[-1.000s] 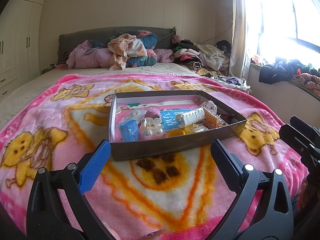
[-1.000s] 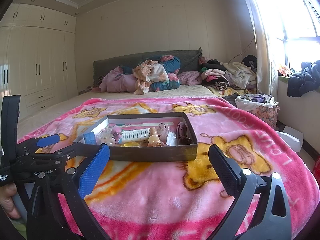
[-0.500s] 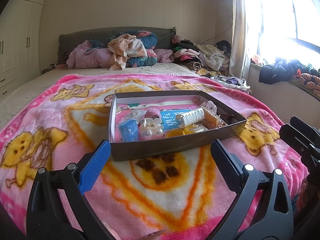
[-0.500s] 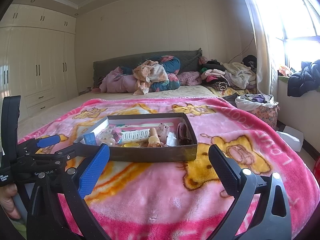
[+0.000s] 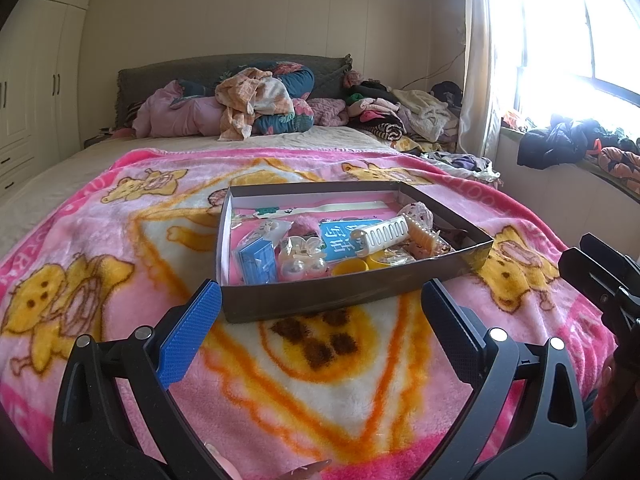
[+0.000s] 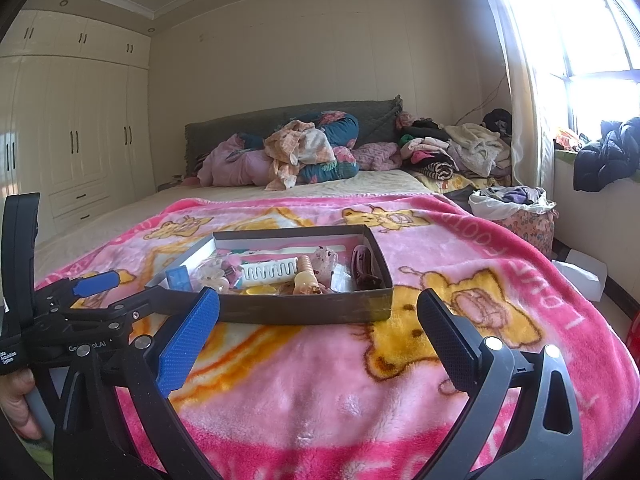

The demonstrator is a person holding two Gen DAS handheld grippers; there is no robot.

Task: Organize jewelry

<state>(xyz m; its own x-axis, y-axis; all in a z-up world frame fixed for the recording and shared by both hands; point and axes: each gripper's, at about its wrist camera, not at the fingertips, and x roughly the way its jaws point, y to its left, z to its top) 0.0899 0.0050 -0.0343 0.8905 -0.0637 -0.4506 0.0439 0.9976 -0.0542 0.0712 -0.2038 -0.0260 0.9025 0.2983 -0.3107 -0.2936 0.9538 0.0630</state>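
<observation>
tray point(image 5: 344, 296) on blanket point(image 5: 120, 248) | clothes pile point(image 5: 256, 100) behind | wardrobe point(image 6: 80, 128) left

Black gripper point(image 5: 320, 320) frames, blue left pads point(image 5: 190, 336), silver screws.

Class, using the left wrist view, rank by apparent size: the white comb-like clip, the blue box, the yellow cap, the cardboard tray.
1. cardboard tray
2. white comb-like clip and blue box: too alike to rank
3. yellow cap
</observation>
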